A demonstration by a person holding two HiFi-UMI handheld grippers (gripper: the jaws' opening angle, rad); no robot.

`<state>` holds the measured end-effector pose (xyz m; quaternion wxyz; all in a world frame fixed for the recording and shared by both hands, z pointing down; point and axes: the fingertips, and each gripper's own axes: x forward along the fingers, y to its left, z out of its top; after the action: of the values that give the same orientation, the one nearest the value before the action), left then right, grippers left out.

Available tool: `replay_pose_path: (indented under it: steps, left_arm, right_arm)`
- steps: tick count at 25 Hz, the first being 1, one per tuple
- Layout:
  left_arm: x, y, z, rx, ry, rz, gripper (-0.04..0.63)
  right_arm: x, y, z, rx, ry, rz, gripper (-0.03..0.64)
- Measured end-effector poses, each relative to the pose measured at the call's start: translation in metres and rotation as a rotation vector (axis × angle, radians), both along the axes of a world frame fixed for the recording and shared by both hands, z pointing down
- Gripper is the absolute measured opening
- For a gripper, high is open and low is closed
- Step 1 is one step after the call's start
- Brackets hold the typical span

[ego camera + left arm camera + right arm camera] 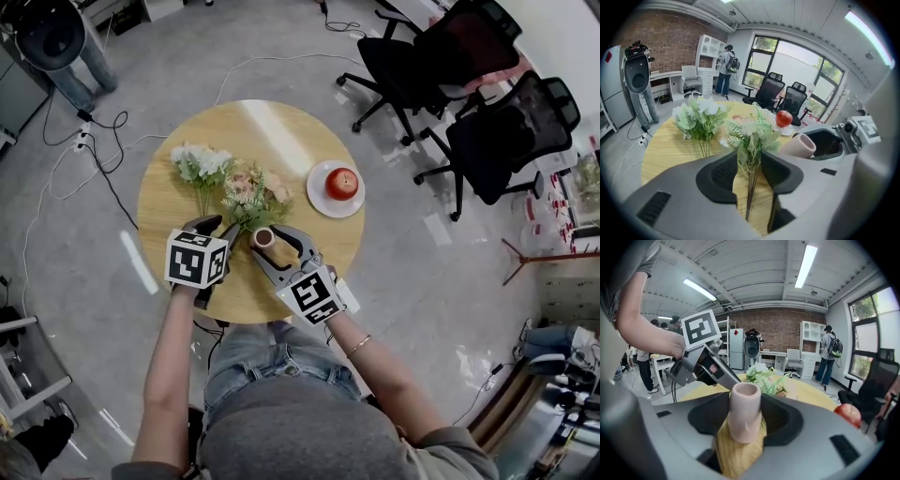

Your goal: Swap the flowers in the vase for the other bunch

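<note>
My left gripper [225,228] is shut on the stems of a bunch of peach and cream flowers with fern leaves [253,192]. In the left gripper view the bunch [752,131] stands between the pads and its stem ends hang free above the wood. My right gripper [267,242] is shut on a small pink vase [262,238], which stands upright and empty near the table's front edge. In the right gripper view the vase [745,411] fills the gap between the jaws. A second bunch, white with green leaves [200,164], lies on the table to the left [698,117].
The round wooden table [187,225] also carries a white plate [319,199] with a red apple [341,183] at the right. Two black office chairs [441,56] stand beyond the table on the right. Cables lie on the floor at the left.
</note>
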<state>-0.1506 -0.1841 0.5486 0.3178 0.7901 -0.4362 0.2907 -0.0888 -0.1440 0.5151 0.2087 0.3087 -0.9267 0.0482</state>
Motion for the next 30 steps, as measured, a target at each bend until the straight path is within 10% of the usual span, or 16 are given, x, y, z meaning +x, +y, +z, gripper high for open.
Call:
replay_pose_path:
  steps: [30]
  left_arm:
    - [0.027,-0.007,0.059,-0.163,-0.050,0.113,0.134]
  right_arm:
    - [0.003,-0.005,0.000,0.006,0.023,0.016,0.221]
